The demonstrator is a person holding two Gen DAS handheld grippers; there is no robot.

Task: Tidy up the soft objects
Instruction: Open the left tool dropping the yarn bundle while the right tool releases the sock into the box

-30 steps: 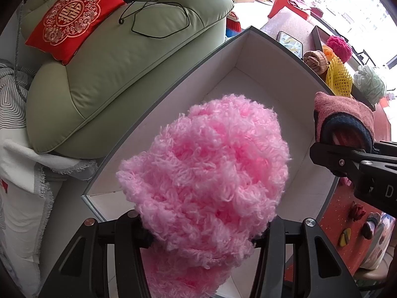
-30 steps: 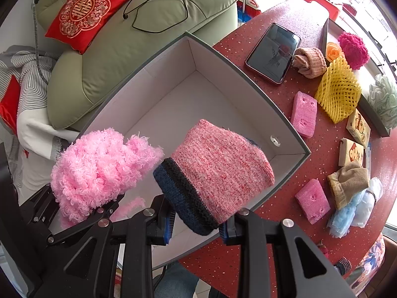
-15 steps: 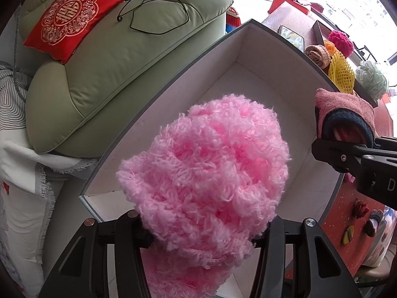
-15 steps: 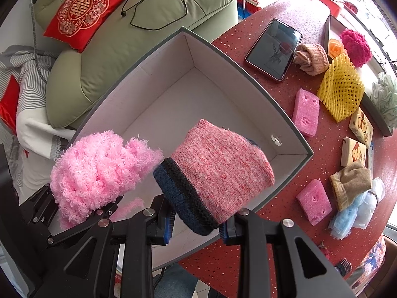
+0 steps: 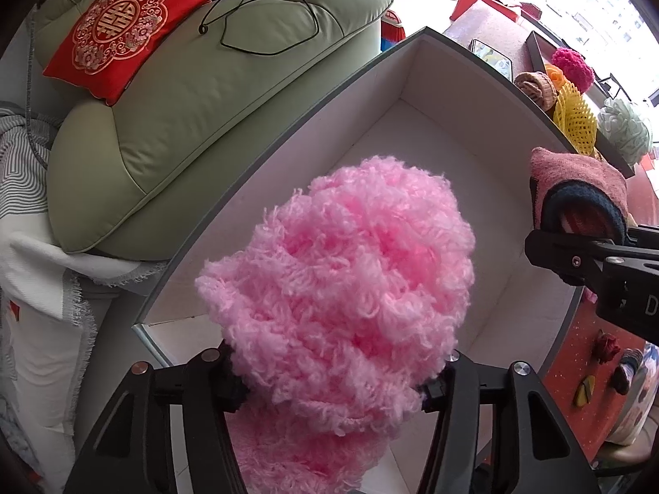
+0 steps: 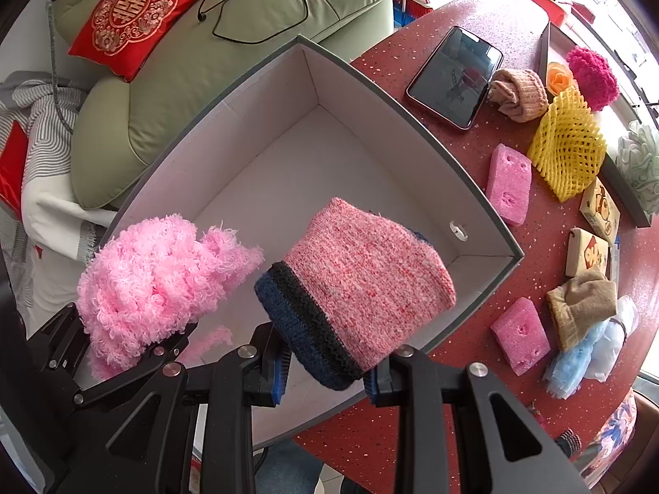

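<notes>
Two grippers hang over the open box (image 6: pixel 473 189), both pointing down. The left gripper (image 5: pixel 333 374) has the fluffy pink ball (image 5: pixel 342 284) between its jaws, which have just been opening a little; the fluff still touches both fingers. The right gripper (image 6: pixel 325 366) is closed tight on the pink knitted sock (image 6: pixel 362 280), held by its dark cuff. Beyond the box, on the red table (image 6: pixel 412 432), lie pink sponges (image 6: pixel 508 183), a yellow net (image 6: pixel 568 144), a phone (image 6: pixel 455 76) and more socks. Far left stands a green sofa (image 6: pixel 173 94) with a red cushion (image 6: pixel 132 10).
</notes>
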